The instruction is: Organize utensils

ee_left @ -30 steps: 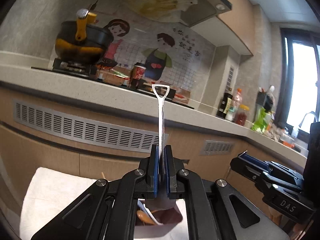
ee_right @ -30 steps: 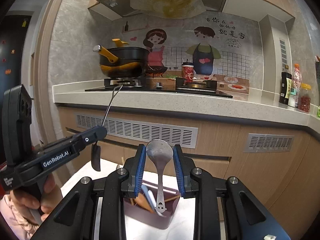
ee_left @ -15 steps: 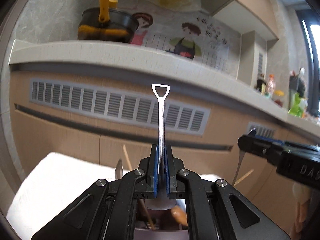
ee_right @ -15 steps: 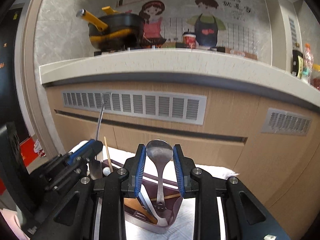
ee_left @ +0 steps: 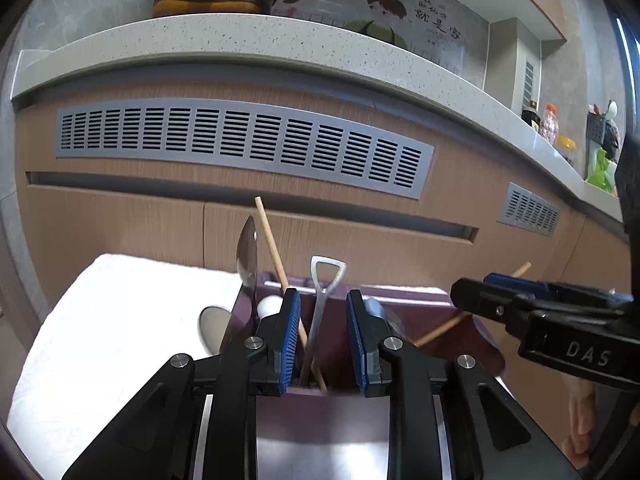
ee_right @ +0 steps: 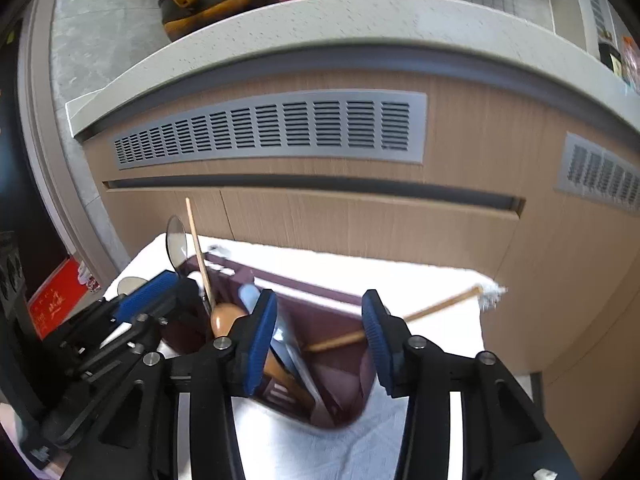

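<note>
Two grippers hang over the maroon utensil holder (ee_left: 320, 396) at the release step: both pairs of fingers have just been opening. The left gripper (ee_left: 323, 340) stands parted, and the shovel-handled metal utensil (ee_left: 325, 292) stands free between its blue pads, touching neither, its lower end down in the holder beside a wooden stick (ee_left: 276, 256). The right gripper (ee_right: 320, 340) is likewise parted with nothing pressed between its pads; the metal spoon it would have dropped cannot be told apart from the pieces lying in the compartment below. A large spoon (ee_left: 247, 252) leans against the holder's left corner, and a second wooden stick (ee_right: 400, 324) slants out over the right rim.

Judged from this, both pieces are delivered and the next move is to lift straight up and back, keeping the fingers wide so no pad catches a handle. Room is tight: the two grippers are just beside each other, sticks and handles rise around the fingers, and the cabinet front (ee_left: 160, 220) stands close behind the white cloth (ee_left: 120, 320) covering the surface. Free space lies upward and toward the person
</note>
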Motion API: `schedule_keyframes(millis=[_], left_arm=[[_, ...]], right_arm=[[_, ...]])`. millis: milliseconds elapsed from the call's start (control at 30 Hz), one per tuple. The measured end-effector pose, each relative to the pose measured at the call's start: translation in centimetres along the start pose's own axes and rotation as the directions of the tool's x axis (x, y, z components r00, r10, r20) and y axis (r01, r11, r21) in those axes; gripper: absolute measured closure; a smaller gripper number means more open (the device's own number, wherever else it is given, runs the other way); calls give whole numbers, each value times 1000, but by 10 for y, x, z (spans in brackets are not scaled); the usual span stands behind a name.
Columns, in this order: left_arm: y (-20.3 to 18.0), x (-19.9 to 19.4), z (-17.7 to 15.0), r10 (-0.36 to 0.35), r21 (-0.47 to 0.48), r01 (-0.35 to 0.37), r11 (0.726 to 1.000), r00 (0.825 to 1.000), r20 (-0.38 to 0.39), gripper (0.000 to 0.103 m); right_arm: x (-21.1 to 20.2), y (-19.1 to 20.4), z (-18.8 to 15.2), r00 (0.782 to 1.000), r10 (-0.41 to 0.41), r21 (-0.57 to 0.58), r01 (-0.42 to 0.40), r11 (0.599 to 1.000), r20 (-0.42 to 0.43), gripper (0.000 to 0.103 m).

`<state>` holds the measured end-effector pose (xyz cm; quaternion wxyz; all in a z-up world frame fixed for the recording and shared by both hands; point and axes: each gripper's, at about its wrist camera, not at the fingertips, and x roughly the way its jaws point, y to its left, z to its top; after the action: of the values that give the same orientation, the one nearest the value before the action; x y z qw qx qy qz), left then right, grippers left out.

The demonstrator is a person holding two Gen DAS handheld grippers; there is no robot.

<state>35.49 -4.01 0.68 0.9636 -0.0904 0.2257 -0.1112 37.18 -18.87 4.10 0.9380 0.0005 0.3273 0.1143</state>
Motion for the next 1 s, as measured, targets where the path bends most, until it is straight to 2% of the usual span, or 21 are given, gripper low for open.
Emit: schedule_keyframes(millis=[133, 200, 267, 333, 433, 467, 567, 700, 800, 867, 1000], left_arm=[[7, -32, 1, -14, -33, 13, 999, 999, -35, 55], [6, -54, 2, -8, -19, 8, 1000, 999, -41, 50], [4, -76, 3, 6, 5, -6, 1000, 999, -38, 44], [3, -98, 1, 23, 32, -22, 999, 999, -36, 29], [4, -130, -11, 57, 67, -54, 996, 997, -45, 18], [5, -138, -15, 68, 74, -64, 995, 996, -49, 15], [6, -161, -33, 117, 91, -111, 990, 991, -62, 9], [7, -188, -57, 147, 96, -138, 986, 985, -94, 2], [2, -202, -70, 177, 140, -164, 976, 980, -91, 1], [-1, -210, -77, 199, 155, -184, 971, 976, -87, 1], [-1, -218, -81, 163, 110, -151, 982, 981, -109, 1]], right_arm=[[-20, -1, -15, 1000, -11, 44, 11, 999, -9, 58], [-36, 3, -24, 1000, -24, 54, 24, 998, 0, 49], [-58, 11, -36, 998, -57, 55, 55, 997, 32, 30], [-82, 20, -49, 992, -98, 56, 94, 994, 74, 18], [-114, 32, -68, 983, -143, 70, 136, 988, 114, 0], [-121, 34, -73, 981, -149, 72, 140, 987, 123, 0], [-141, 47, -102, 986, -94, 25, 92, 995, 135, 0], [-147, 58, -133, 982, -177, -5, 178, 984, 66, 0], [-154, 60, -149, 969, -240, -6, 240, 971, 60, 0], [-160, 56, -153, 968, -243, 24, 242, 970, 64, 0], [-174, 46, -156, 972, -221, 86, 214, 973, 82, 0]])
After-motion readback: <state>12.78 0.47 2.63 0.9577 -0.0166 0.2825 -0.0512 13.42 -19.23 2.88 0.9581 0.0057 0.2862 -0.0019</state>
